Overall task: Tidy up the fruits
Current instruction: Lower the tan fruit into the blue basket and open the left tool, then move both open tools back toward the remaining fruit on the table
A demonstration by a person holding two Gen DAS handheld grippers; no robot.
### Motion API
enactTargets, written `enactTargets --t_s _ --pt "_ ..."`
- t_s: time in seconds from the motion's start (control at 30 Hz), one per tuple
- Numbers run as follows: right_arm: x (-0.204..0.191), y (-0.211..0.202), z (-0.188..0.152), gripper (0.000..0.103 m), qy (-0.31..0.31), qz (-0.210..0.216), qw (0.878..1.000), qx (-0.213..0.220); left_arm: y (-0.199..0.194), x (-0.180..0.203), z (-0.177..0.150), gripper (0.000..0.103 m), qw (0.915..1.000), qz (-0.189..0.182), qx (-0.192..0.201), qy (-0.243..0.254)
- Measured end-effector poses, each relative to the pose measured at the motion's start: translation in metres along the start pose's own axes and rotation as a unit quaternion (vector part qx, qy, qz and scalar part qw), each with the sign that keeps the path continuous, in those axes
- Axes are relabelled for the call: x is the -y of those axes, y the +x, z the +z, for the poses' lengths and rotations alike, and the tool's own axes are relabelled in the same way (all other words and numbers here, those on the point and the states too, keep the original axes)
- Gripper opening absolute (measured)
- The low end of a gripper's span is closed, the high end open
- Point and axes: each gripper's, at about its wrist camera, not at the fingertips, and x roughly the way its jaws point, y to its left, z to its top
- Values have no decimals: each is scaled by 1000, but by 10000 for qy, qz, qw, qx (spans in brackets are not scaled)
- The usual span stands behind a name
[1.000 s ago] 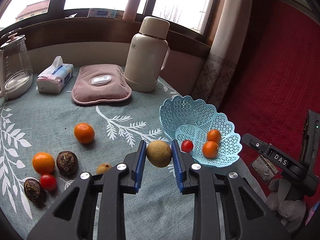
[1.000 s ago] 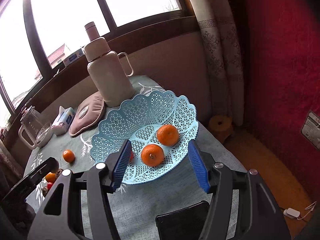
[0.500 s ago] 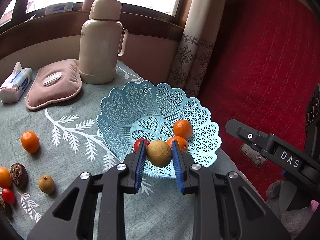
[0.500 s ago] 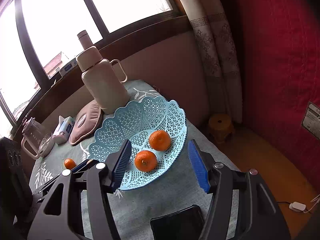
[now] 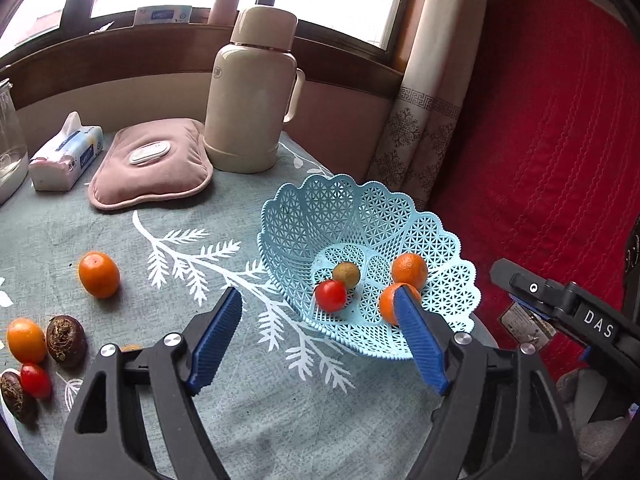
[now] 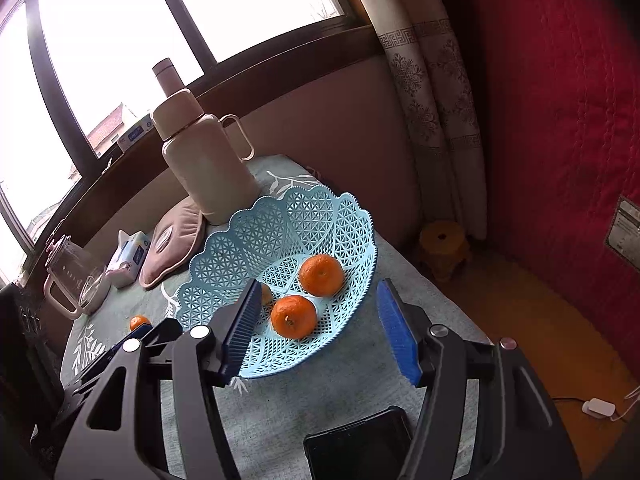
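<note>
Your left claw (image 5: 320,340) has let go of the yellow-brown fruit (image 5: 346,275); half a second ago it was clamped on it, and now the fruit lies in the blue basket (image 5: 304,216) at centre right, touching the cherry tomato (image 5: 330,295), beside two oranges. Both claws stand apart and empty, the right claw (image 6: 320,328) hovering at the basket's near rim. That drop looks finished. Next, swing your left claw to the lower left of the frame, where the loose orange (image 5: 99,274) and others wait on the table (image 5: 260,420).
</note>
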Motion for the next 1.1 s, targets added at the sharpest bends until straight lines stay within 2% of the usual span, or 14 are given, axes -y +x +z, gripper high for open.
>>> enactTargets --t_s 0.2,0.27,0.57,0.63,1.1 --pt "-4 -1 -2 64 -40 29 10000 -7 -11 -10 -3 83 9997 212 76 -19" --pt "-5 -2 -3 70 -52 28 10000 27 -14 -14 -4 83 9996 249 69 -68" --pt "-9 -5 -4 70 -75 81 9999 36 -25 -27 -8 84 9986 473 110 -193" --pt "-10 -6 -4 70 -76 96 9999 36 -28 -30 -9 89 9985 496 119 -220" --pt "-21 -6 -10 71 -180 197 9996 1 -55 -58 -19 89 9957 777 228 -443"
